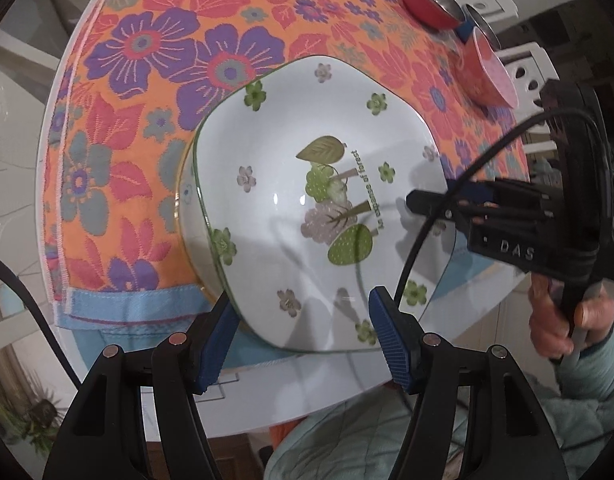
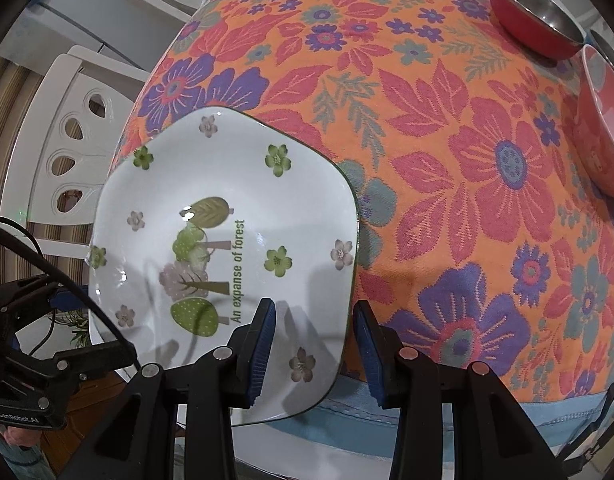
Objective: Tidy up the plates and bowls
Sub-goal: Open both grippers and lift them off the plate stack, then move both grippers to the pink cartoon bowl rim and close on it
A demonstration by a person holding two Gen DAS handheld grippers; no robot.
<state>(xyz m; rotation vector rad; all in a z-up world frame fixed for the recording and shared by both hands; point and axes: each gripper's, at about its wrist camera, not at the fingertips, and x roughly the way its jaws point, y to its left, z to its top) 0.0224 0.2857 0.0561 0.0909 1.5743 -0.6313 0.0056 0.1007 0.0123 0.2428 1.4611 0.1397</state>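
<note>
A white square plate [image 1: 307,200] [image 2: 227,248] with green trees and flowers lies on another plate [image 1: 187,208], whose rim shows at its left. Both sit at the near edge of the table, and the top plate juts over that edge. My left gripper [image 1: 301,340] points down with its jaws apart, one pad outside the near rim and one over the plate. My right gripper [image 2: 315,346] also stands open astride the plate's right rim, neither pad touching it. From the left wrist view the right gripper [image 1: 423,202] reaches in over the plate's right side.
A floral orange cloth [image 1: 187,60] [image 2: 467,160] covers the table. At its far right stand a red metal bowl [image 1: 427,0] [image 2: 535,20], a pink bowl [image 1: 489,72] [image 2: 603,120] and a steel bowl [image 1: 483,24] between them. White chairs [image 2: 67,140] stand beyond. A hand [image 1: 555,320] holds the right gripper.
</note>
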